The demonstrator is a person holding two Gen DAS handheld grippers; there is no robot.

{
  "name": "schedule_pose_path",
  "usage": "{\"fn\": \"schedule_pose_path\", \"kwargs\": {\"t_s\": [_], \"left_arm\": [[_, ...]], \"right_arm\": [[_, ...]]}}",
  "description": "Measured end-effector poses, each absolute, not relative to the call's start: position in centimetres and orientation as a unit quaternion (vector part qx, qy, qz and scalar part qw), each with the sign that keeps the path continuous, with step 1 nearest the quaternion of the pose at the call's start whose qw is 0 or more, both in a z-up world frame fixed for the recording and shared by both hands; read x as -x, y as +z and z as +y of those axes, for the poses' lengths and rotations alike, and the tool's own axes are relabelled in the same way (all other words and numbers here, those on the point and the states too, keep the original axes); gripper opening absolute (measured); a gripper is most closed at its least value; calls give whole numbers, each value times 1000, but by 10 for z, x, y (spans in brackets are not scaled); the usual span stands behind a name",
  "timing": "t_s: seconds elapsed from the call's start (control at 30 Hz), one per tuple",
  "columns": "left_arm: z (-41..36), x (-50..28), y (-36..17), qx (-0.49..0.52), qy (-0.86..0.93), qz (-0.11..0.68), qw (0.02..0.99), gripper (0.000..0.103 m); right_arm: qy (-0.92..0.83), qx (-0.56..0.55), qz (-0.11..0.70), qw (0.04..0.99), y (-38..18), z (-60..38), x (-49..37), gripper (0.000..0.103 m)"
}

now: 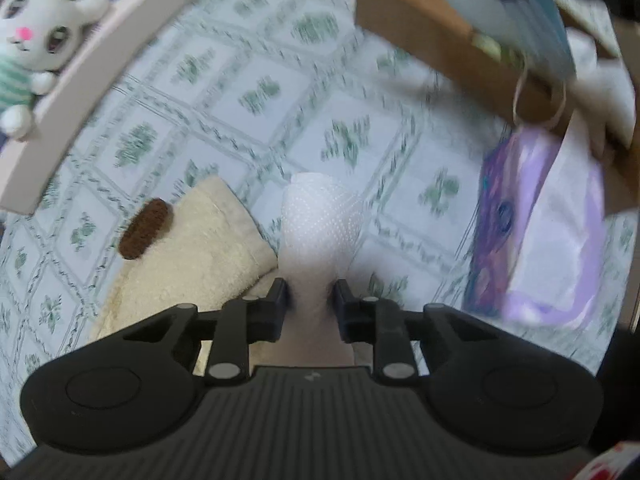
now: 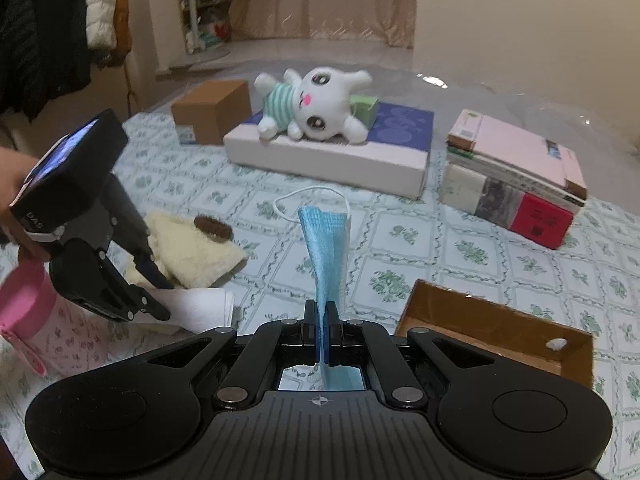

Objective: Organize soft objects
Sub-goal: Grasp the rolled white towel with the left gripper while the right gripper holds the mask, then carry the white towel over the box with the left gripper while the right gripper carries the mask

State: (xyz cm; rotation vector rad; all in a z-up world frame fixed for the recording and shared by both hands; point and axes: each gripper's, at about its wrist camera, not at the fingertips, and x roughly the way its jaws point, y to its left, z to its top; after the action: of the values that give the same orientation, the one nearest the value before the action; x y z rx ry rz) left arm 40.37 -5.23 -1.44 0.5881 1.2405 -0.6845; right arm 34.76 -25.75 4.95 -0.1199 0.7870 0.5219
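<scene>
- The blue face mask is pinched between the pressed-together jaws of the right gripper; it stands up from them with its white ear loop arching at the 12 o'clock end, above the tabletop.
- The white dotted tissue sits between the jaws of the left gripper, whose pads squeeze its narrowed end; the jaws are partly drawn in, pinching it.
- In the right wrist view the left gripper is at 9 o'clock, pointing steeply down at the white tissue, with a person's hand on it.
- A cream fleece cloth with a brown patch lies just beside the tissue, at 10 o'clock from the mask.
- An open cardboard box lies at 4 o'clock of the mask.
- A plush rabbit in a striped shirt lies on a flat white box at 12 o'clock.
- A stack of books is at 2 o'clock.
- A purple pouch appears at 3 o'clock in the left wrist view, blurred.
</scene>
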Motion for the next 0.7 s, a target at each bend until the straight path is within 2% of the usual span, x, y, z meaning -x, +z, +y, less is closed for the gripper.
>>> {"fn": "schedule_pose_path", "kwargs": {"t_s": [0.33,0.7], "left_arm": [[-46,-369,77,-118,-254,487,827,22],[-85,-304,118,36,-252,440,861,22]], "right_arm": [[221,-31,345,911,111,-289,-306,2],[165,-83,344,921,148,-355,-247,2]]}}
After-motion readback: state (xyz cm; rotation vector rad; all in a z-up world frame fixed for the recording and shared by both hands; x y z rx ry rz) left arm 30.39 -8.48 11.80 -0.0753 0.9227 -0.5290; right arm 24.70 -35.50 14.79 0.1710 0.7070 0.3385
